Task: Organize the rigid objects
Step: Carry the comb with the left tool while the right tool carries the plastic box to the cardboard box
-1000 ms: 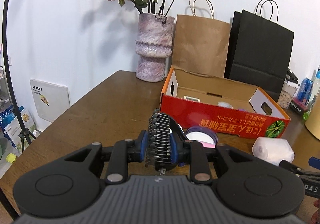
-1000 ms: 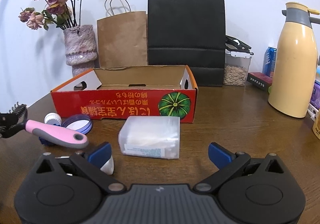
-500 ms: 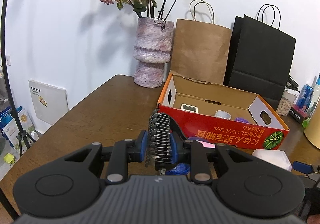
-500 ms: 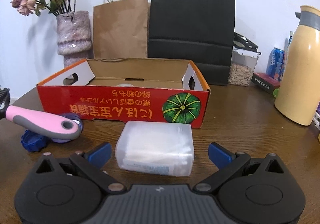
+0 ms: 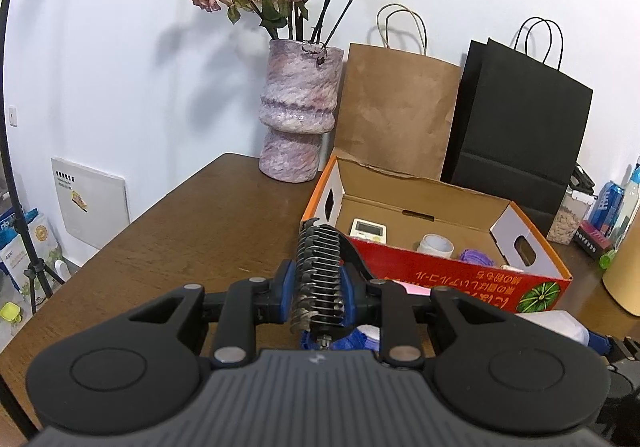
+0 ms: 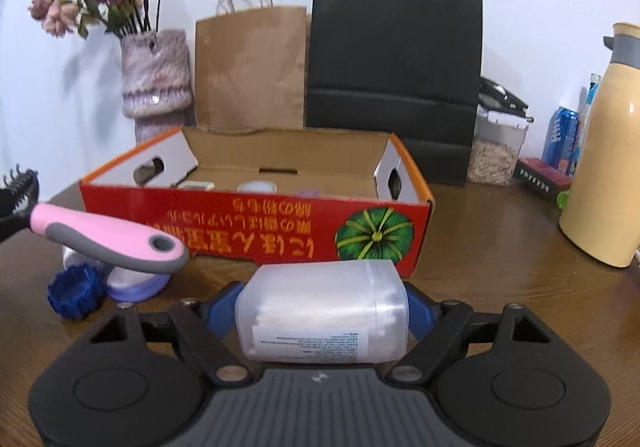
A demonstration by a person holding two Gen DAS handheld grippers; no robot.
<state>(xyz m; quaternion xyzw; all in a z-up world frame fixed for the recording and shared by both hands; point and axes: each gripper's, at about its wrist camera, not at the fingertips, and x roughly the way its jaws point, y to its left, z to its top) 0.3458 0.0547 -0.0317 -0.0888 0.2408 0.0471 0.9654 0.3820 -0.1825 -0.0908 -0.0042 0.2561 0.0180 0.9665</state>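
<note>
My left gripper [image 5: 319, 293] is shut on the metal-toothed head of a pet comb [image 5: 320, 271] and holds it above the table; its pink handle [image 6: 108, 239] shows in the right wrist view. My right gripper [image 6: 322, 311] is closed around a clear plastic container [image 6: 324, 317] of white cotton swabs lying on its side. The red cardboard box [image 5: 460, 279] stands open behind, also in the right wrist view [image 6: 256, 225]. It holds a white thermometer [image 5: 369, 233], a white cup [image 5: 435, 247] and a purple item [image 5: 476, 257].
A blue cap [image 6: 74, 289] and a lilac-rimmed lid [image 6: 134, 281] lie on the table by the box. Behind are a vase of dried roses [image 5: 298, 119], a brown bag [image 5: 396, 115] and a black bag [image 5: 520, 127]. A yellow thermos [image 6: 604, 183] stands at right.
My left gripper has lifted the comb higher, so the box's inside shows. My right gripper moved forward to the clear container and closed on it.
</note>
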